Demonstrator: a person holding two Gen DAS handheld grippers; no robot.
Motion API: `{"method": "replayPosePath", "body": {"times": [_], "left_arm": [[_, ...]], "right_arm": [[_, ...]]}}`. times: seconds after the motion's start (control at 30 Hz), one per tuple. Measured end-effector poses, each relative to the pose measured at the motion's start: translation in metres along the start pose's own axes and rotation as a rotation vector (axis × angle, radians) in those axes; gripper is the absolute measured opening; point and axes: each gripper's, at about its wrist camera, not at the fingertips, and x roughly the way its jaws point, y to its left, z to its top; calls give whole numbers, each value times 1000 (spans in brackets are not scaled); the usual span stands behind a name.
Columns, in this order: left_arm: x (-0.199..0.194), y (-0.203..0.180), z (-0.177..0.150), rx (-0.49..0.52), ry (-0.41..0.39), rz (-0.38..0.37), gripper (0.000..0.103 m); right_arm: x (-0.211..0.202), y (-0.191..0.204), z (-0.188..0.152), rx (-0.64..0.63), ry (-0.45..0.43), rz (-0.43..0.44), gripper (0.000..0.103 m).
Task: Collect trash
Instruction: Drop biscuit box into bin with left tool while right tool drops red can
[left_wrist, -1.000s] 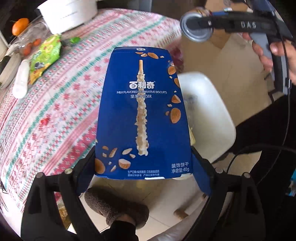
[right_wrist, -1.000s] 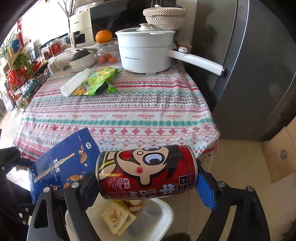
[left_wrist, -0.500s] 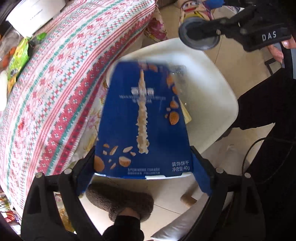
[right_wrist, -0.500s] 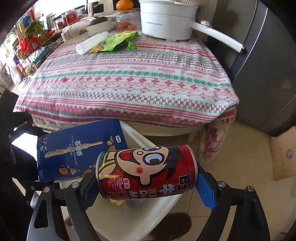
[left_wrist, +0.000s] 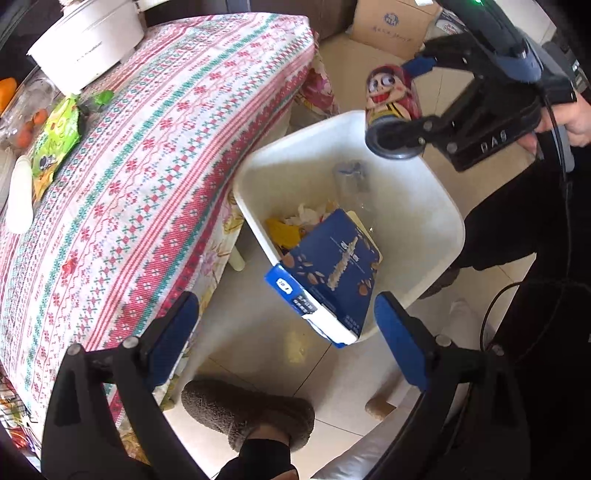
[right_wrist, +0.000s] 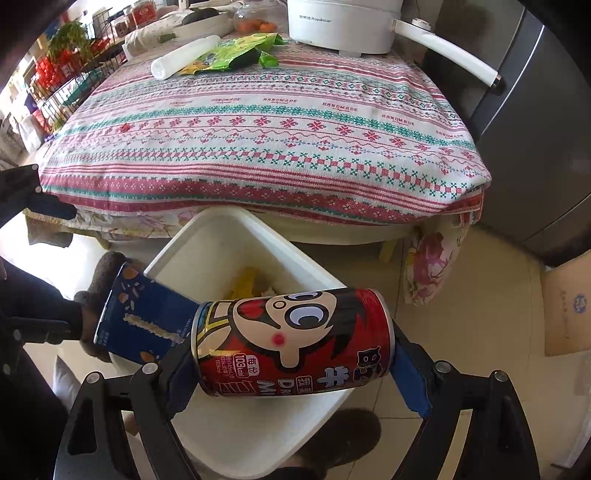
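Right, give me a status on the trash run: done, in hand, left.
Done: the blue biscuit box leans in the white bin, clear of the open left gripper. In hand: the right gripper holds the red can above the bin. Left: the green wrapper on the table.

We see a white electric pot (right_wrist: 343, 22) at the table's (right_wrist: 258, 140) far edge, a cardboard box (right_wrist: 569, 306) on the floor.

Blue box (left_wrist: 328, 273) tilted in bin (left_wrist: 436, 206)
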Motion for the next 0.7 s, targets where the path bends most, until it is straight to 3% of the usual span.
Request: {"method": "replayPosePath", "body": {"times": [0.2, 0.37, 0.7], "left_arm": [[-18, 26, -8, -126, -14, -27, 96], [-31, 39, -12, -199, -34, 2, 96], [-38, 56, -13, -251, -70, 53, 96]], "right_arm": [[6, 11, 5, -43, 19, 11, 90], [8, 20, 7, -74, 39, 66, 90], [12, 35, 8, -139, 57, 59, 93]]}}
